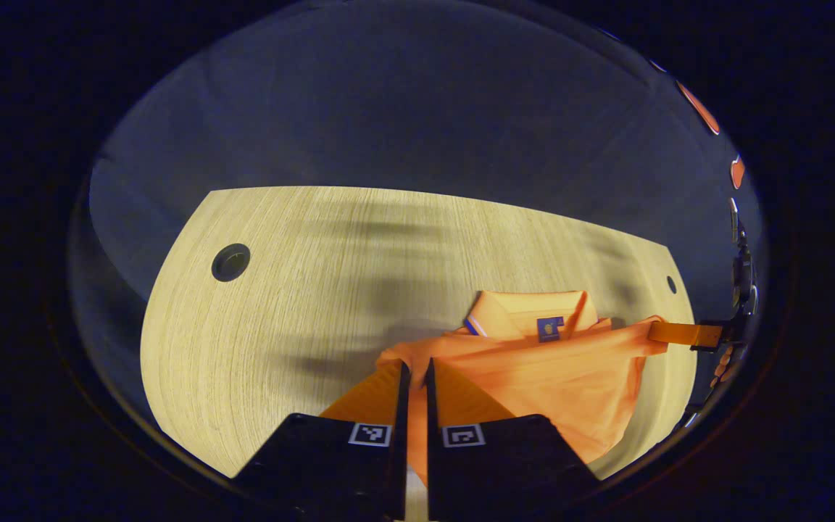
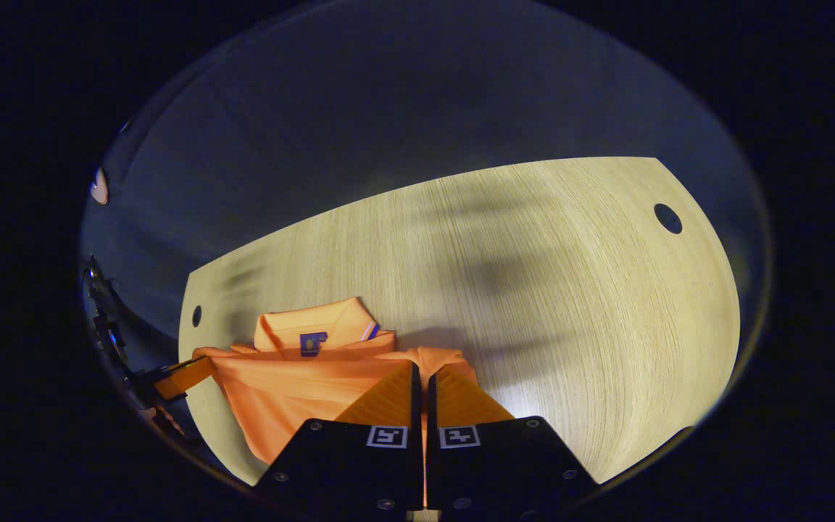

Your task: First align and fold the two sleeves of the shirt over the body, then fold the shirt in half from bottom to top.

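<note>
The pale wood-grain bench carries the orange shirt — soft knit, collar away from both cameras, lifted at its two near corners. The left gripper is clamped on one corner, the right gripper on the other — fingers nearly together, cloth pinched between.

Bench: pale wood-grain surface, fine straight grain, matt with a soft sheen under the light. Shirt: orange knit cloth, matt, fine-textured, softly creased; a small woven label sits inside the collar. Booth wall behind the far bench edge: dark matt cloth.
</note>
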Demonstrator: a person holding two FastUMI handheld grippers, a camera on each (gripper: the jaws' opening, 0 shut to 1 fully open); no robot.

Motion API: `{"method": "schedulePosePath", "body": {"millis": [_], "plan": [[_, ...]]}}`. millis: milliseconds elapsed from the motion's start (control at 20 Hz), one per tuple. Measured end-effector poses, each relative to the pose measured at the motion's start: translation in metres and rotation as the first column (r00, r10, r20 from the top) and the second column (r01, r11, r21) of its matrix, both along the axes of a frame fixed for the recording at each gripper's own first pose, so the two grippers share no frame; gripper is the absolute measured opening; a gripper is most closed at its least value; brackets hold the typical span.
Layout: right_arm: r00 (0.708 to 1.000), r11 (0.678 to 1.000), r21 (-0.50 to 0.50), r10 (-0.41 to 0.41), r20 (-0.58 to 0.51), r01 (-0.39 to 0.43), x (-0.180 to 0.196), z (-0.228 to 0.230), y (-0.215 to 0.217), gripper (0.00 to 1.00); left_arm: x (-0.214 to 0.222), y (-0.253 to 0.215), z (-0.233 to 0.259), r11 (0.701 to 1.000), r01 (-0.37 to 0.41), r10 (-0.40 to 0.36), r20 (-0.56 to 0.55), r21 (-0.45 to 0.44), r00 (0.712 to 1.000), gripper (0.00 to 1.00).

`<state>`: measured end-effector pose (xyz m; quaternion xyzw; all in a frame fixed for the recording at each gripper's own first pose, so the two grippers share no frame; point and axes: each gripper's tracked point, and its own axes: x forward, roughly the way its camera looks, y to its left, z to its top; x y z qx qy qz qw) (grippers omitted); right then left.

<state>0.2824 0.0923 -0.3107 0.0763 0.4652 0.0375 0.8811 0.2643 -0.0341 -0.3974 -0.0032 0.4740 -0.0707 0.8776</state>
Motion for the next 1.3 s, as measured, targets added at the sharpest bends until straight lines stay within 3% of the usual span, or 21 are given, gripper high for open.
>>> {"method": "schedulePosePath", "body": {"millis": [50, 100, 200, 350, 600, 850, 1050, 1300], "plan": [[1.0, 1.0, 0.003, -0.012, -0.001, 0.012, 0.001, -0.001, 0.001, 0.02, 0.004, 0.005, -0.003, 1.0, -0.01, 0.009, 0.011, 0.024, 1.0, 0.17], [1.0, 1.0, 0.012, -0.018, 0.003, 0.018, 0.003, 0.0, 0.002, 0.03, 0.008, 0.007, -0.001, 1.0, -0.015, 0.014, 0.028, 0.027, 1.0, 0.44], [1.0, 1.0, 0.017, -0.013, 0.024, 0.013, 0.008, 0.002, 0.002, 0.14, 0.013, 0.011, 0.003, 0.999, -0.034, 0.033, 0.048, 0.022, 0.998, 1.0], [0.999, 1.0, -0.021, -0.001, 0.039, 0.002, 0.005, 0.004, -0.005, 1.0, 0.006, 0.018, 0.006, 0.998, -0.054, 0.052, 0.051, 0.021, 0.997, 1.0], [0.994, 0.999, -0.049, 0.018, 0.109, -0.012, -0.004, 0.036, -0.009, 0.99, 0.002, 0.021, 0.039, 0.998, -0.065, 0.065, 0.105, 0.004, 0.992, 1.0], [0.972, 0.999, -0.036, 0.019, 0.233, -0.011, -0.023, 0.102, -0.012, 0.99, -0.004, 0.018, 0.112, 0.998, -0.042, 0.029, 0.256, 0.045, 0.966, 1.0], [0.935, 0.999, -0.033, 0.033, 0.352, -0.023, -0.053, 0.16, -0.014, 0.99, -0.026, 0.006, 0.195, 1.0, -0.026, 0.021, 0.382, 0.008, 0.924, 1.0], [0.874, 0.998, -0.027, 0.07, 0.481, -0.065, -0.112, 0.235, -0.013, 0.99, -0.085, -0.005, 0.302, 1.0, 0.011, -0.016, 0.547, 0.013, 0.837, 0.99]]}}
